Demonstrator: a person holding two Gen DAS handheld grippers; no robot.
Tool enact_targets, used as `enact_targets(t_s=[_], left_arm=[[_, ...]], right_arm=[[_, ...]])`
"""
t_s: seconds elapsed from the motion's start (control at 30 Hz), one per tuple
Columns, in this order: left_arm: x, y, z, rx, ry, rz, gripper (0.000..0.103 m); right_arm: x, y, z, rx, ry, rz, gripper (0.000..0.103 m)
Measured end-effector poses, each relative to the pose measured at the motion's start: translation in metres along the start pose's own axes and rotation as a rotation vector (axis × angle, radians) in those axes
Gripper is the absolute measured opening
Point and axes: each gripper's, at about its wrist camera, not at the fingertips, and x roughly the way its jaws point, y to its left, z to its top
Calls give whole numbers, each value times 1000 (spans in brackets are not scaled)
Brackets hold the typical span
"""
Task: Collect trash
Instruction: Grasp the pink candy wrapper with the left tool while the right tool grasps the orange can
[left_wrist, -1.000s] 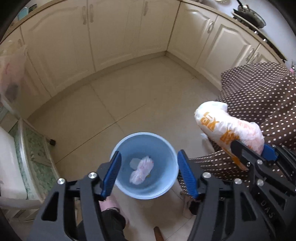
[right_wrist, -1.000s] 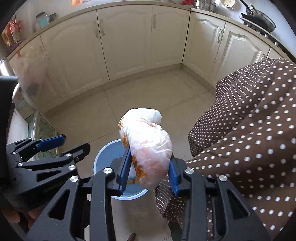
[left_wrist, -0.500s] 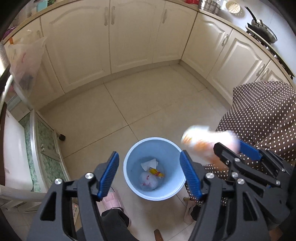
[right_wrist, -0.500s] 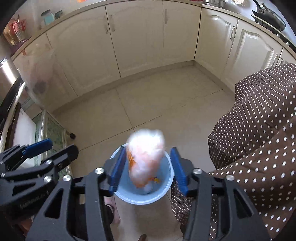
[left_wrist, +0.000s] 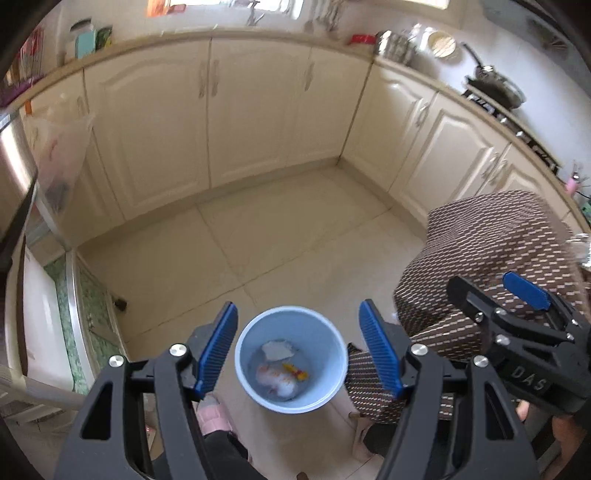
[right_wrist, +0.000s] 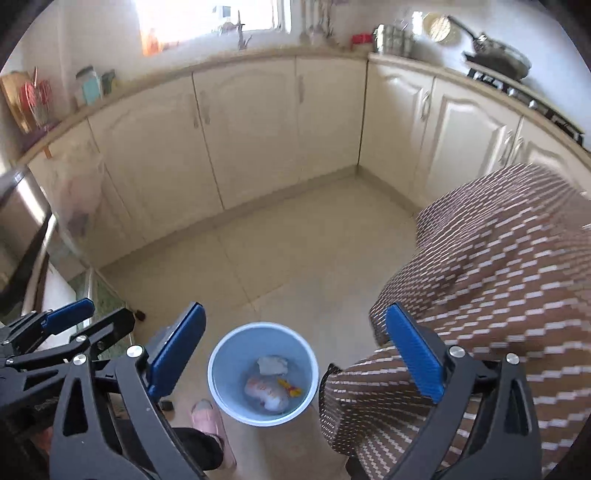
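A light blue bin (left_wrist: 291, 358) stands on the tiled floor below both grippers; it also shows in the right wrist view (right_wrist: 263, 373). Inside it lie a white-and-orange plastic bag (right_wrist: 266, 392), a crumpled white paper (right_wrist: 272, 364) and a small yellow-red scrap (right_wrist: 289, 387). The bag also shows in the left wrist view (left_wrist: 277, 380). My left gripper (left_wrist: 299, 350) is open and empty, high above the bin. My right gripper (right_wrist: 295, 362) is open and empty above the bin. The right gripper also appears at the right of the left wrist view (left_wrist: 517, 306).
Cream kitchen cabinets (left_wrist: 258, 110) line the far side and right. A brown dotted cloth (right_wrist: 498, 277) is close on the right. A pink slipper (right_wrist: 208, 417) is beside the bin. A glass-topped table edge (left_wrist: 74, 314) and a hanging clear bag (left_wrist: 59, 147) are on the left.
My right gripper opened and let go of the white-and-orange bag, which fell into the blue bin. Both grippers have risen away from the bin.
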Motion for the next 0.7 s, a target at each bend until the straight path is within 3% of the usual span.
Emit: enact_targets(t_s=[0.13,0.33,0.7], left_arm=[[-42,-25,4,35,-78,-39,66],[-108,-80,-2,103,-208,-128,78],[-141,-226,-38,348,-176,-360,80]], right_arm=[[-58,-18,9,19,-114,-35,96],[-144,-54,2,28,-270,-125,96],[-245,-170,-70,162,-340,-413,96]])
